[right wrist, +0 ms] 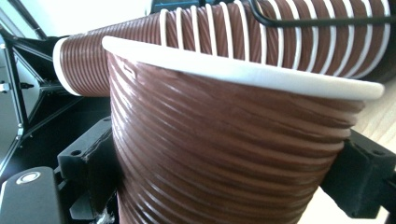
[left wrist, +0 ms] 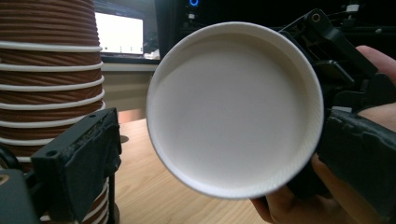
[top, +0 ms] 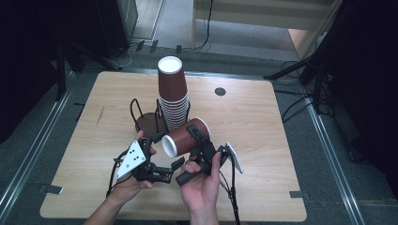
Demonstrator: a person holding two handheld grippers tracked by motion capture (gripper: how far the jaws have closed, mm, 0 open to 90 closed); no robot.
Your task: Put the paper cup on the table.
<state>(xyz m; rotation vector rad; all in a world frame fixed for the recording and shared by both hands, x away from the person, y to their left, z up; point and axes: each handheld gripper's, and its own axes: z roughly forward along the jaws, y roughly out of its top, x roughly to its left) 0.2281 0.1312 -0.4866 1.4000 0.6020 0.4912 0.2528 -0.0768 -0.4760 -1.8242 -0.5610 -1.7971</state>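
Observation:
A single brown ribbed paper cup [top: 185, 138] lies on its side above the table, white mouth turned left. My right gripper [top: 199, 141] is shut on its body; in the right gripper view both jaws press the cup's sides [right wrist: 224, 154]. My left gripper [top: 165, 152] is at the cup's mouth with its jaws spread on either side of the rim. In the left gripper view the white inside of the cup [left wrist: 233, 107] faces me, and a gap shows between the left finger [left wrist: 77, 161] and the rim. A tall stack of like cups [top: 172, 93] stands behind.
The stack sits in a black wire holder, and a second wire holder with a brown round base [top: 146, 123] stands just left of it. The wooden table [top: 263, 122] has a small dark disc [top: 220, 91] near its back edge. Black stands and cables flank the table.

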